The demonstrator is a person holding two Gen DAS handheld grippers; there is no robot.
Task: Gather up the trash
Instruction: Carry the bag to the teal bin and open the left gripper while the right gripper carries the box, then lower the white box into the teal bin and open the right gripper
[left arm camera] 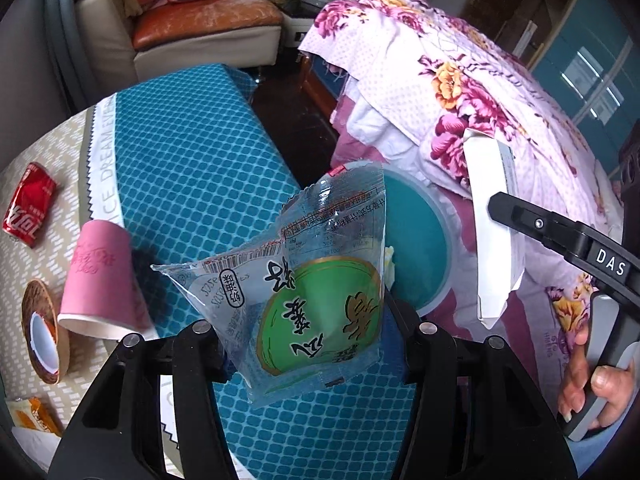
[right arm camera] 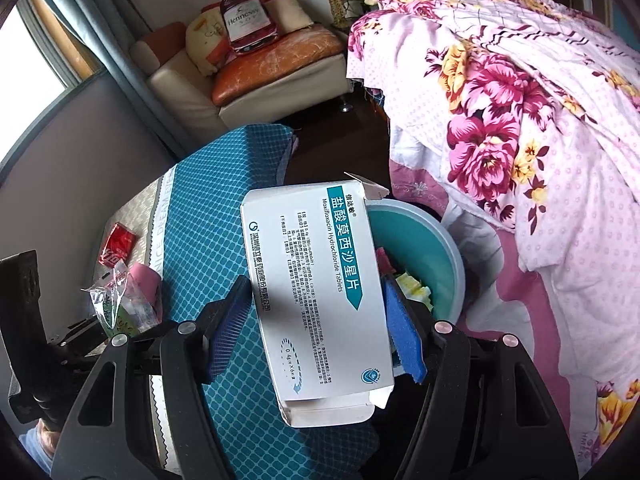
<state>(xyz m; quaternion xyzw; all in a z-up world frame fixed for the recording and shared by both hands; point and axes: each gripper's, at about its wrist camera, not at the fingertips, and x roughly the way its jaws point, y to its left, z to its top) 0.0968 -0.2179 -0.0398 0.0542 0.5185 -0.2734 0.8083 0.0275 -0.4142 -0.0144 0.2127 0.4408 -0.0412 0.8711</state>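
Observation:
My left gripper (left arm camera: 312, 344) is shut on a clear plastic snack wrapper (left arm camera: 320, 300) with a green round label, held up over the blue-clothed table (left arm camera: 192, 168). The same wrapper (right arm camera: 120, 304) shows at the left of the right wrist view. My right gripper (right arm camera: 316, 332) is shut on a white medicine box (right arm camera: 316, 300), gripped between its blue pads (right arm camera: 402, 332). That box (left arm camera: 492, 232) appears at the right of the left wrist view. Just beyond both grippers a teal basin (right arm camera: 424, 248) sits between table and bed, with some scraps inside; the basin (left arm camera: 416, 248) is partly hidden by the wrapper.
On the table's left part lie a crushed red cola can (left arm camera: 28, 208), a tipped pink paper cup (left arm camera: 100, 280), a brown paper cup (left arm camera: 40, 332) and an orange packet (left arm camera: 34, 416). A bed with a floral quilt (right arm camera: 520, 120) fills the right. A sofa chair (right arm camera: 260, 80) stands behind.

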